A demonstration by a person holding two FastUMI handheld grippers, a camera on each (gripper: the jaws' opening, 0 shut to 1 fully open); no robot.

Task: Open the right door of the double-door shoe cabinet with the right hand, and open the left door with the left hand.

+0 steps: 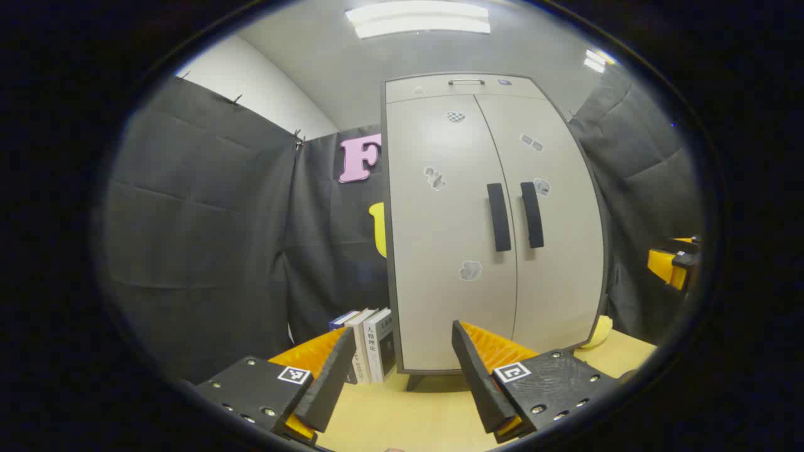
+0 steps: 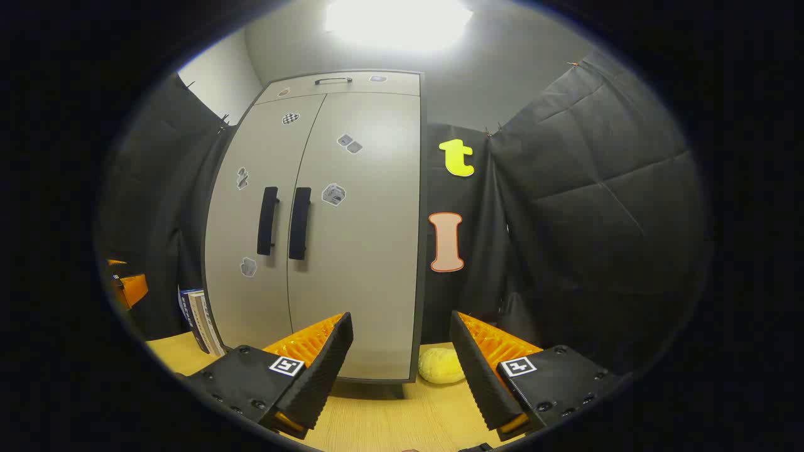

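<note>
both jaws stood spread, holding nothing: the left gripper [image 1: 400,370] and right gripper [image 2: 402,364] showed ribbed, wedge-shaped fingers. ahead of them, well apart, the shoe cabinet [image 1: 490,220] stood upright on the wooden counter [image 1: 402,414], smooth pale doors shut, two dark bar handles [image 2: 284,221] side by side at the seam. a stack of books [image 1: 370,342] leaned beside it.

shoe cabinet [image 1: 452,251] — tall, pale grey, upright on short legs on the wooden table [image 1: 402,414] | left door [image 1: 440,238] — shut, stickers on its face | right door [image 1: 553,251] — shut, flush beside the left door | handles [image 1: 499,216] — two dark vertical bars, one each side of the centre seam, at mid-height
</note>
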